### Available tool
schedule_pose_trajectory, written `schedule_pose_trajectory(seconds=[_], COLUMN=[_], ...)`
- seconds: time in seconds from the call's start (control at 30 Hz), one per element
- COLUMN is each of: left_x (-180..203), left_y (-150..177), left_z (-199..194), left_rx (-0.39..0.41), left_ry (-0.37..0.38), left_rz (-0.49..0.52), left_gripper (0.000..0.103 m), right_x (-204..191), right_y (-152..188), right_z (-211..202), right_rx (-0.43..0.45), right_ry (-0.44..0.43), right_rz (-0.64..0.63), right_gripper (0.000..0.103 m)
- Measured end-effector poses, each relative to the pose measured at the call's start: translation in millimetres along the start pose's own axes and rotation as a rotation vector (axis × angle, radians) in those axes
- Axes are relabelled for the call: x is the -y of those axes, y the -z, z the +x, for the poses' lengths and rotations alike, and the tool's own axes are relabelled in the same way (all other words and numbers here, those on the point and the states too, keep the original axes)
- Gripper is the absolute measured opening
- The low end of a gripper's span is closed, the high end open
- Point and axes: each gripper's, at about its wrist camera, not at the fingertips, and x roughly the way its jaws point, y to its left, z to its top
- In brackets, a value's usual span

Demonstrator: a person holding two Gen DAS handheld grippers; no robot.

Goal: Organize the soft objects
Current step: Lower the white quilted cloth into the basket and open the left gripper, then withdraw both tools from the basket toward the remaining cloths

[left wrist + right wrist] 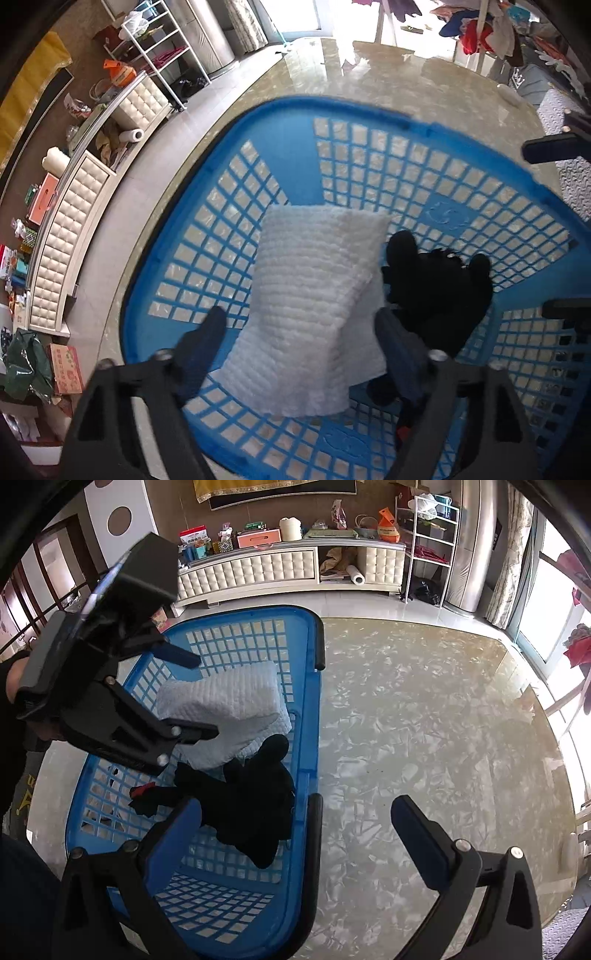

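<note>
A blue lattice basket (288, 140) stands on the marble table. Inside it lie a folded white quilted towel (310, 295) and a black plush toy (443, 288) to its right. My left gripper (299, 328) is open, hovering over the towel with a finger on each side, not holding it. In the right wrist view the basket (308, 657), towel (225, 705) and black toy (255, 805) show at left, with the left gripper (201, 698) above the towel. My right gripper (291, 814) is open and empty, straddling the basket's right rim.
The marble table (424, 720) extends right of the basket. A white tufted cabinet (280, 568) with clutter on top stands along the far wall, a white wire rack (428, 542) beside it. Clothes hang near the window (476, 26).
</note>
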Motion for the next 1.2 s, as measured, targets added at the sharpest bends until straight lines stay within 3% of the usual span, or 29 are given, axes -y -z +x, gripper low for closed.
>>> schedule_pose_trajectory(seconds=[0.27, 0.4, 0.5, 0.8, 1.07, 1.2], left_x=[11, 15, 26, 36, 44, 47], left_y=[7, 18, 32, 72, 123, 151], left_z=[-37, -66, -90, -144, -174, -180], left_rx=[0.048, 0.075, 0.098, 0.151, 0.172, 0.148], left_ry=[-0.028, -0.038, -0.069, -0.060, -0.095, -0.078], left_rz=[0.005, -0.033, -0.058, -0.166, -0.270, -0.329], left_gripper=[0.085, 0.103, 0.103, 0.103, 0.103, 0.103], right_x=[0, -1, -2, -34, -73, -92], right_y=[2, 4, 1, 1, 13, 17], right_z=[-6, -13, -21, -57, -75, -75], right_rx=[0.011, 0.009, 0.021, 0.069, 0.077, 0.068], right_ry=[0.018, 0.031, 0.026, -0.017, -0.028, -0.041], right_rz=[0.002, 0.006, 0.012, -0.013, -0.061, -0.076], right_gripper=[0.103, 0.103, 0.103, 0.103, 0.103, 0.103])
